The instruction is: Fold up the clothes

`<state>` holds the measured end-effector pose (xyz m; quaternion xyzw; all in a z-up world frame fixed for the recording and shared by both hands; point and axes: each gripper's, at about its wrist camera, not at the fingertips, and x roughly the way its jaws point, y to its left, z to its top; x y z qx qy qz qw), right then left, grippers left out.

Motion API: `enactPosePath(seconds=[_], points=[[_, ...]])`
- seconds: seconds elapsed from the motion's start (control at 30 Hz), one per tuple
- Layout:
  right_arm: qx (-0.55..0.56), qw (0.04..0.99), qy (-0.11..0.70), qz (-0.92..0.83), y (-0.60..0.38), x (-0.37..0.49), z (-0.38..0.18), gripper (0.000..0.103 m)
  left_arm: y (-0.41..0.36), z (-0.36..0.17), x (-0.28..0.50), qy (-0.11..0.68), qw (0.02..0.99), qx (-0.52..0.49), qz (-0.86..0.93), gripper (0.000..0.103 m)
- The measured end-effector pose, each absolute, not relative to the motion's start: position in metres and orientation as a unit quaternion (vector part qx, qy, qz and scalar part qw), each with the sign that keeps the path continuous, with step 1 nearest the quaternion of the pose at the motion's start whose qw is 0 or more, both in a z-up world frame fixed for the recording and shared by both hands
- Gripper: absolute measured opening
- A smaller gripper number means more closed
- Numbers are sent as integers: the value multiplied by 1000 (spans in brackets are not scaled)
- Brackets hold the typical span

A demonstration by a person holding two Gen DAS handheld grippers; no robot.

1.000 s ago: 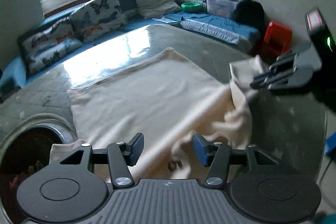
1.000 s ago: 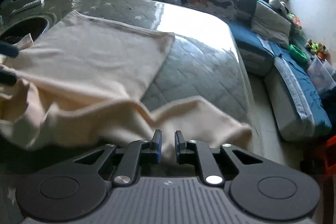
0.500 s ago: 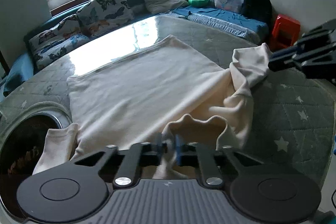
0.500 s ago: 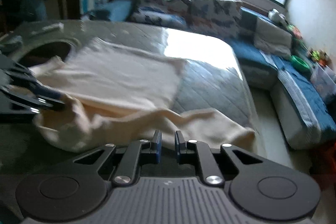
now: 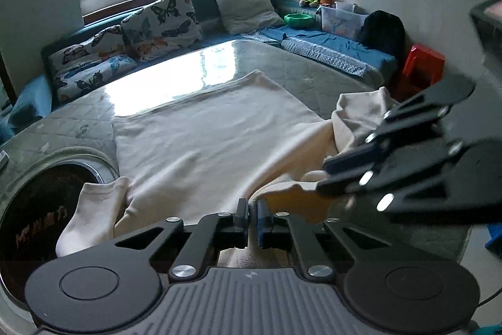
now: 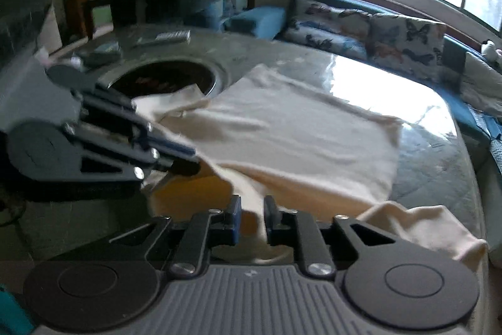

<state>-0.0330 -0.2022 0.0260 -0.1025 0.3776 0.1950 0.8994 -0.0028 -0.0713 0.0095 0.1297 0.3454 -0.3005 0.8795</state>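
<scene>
1. Closed since a second ago: left gripper (image 5: 250,217), formerly spread wide over the near hem, now clenched on a thin pinch of the cream garment (image 5: 213,140) at its near edge.
2. Swung leftward across the near side of the table: right gripper (image 6: 252,220), previously out by the right sleeve, now close beside the left one. Jaws opening at this moment, with a fold of the cream cloth hanging between them; pads not visibly pressing on it.
3. Carried inward with that swing: right sleeve (image 6: 420,222), now trailing slack off the near right corner instead of lying spread.
4. Meaning for the task, as a judgement: right side drawn toward the middle and being let go, so first side fold roughly placed; left side and lengthwise fold not yet done. Left pinch likely serving as an anchor for the hem.
5. Pose: both grippers angled downward toward the near edge, fingers aimed at the far side of the table (image 5: 313,77). Right gripper seen from the left wrist view at right, blurred, tips just beside the bunched cloth.
6. Garment location: body spread flat on the grey quilted table top, collar end near, left sleeve (image 5: 91,209) draped over the rim of the round recess (image 5: 40,184) at near left.
7. Beyond the table: butterfly cushions (image 5: 160,21) on the blue bench under the window.
</scene>
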Motion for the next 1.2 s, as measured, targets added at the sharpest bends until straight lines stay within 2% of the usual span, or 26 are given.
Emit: enactPosePath(seconds=[0.23, 0.3, 0.37, 0.7, 0.83, 1.03, 1.2], points=[[-147, 894, 385, 177, -192, -37, 6, 19, -69, 8, -10, 354, 871, 124, -316, 6], [-142, 894, 387, 174, -198, -38, 5, 7, -70, 6, -12, 356, 869, 126, -319, 6], [-140, 894, 388, 176, -201, -43, 8, 5, -70, 4, -15, 358, 866, 130, -324, 6], [-152, 871, 423, 197, -207, -79, -1, 5, -78, -12, -28, 376, 837, 169, -359, 6], [-137, 867, 429, 212, -215, -82, 10, 8, -74, -5, -29, 373, 832, 175, -372, 11], [-101, 894, 394, 186, -236, -69, 34, 9, -63, 26, -22, 349, 840, 142, -390, 11], [-75, 893, 406, 180, -237, -52, 13, 9, -75, 31, -4, 342, 854, 106, -378, 11]])
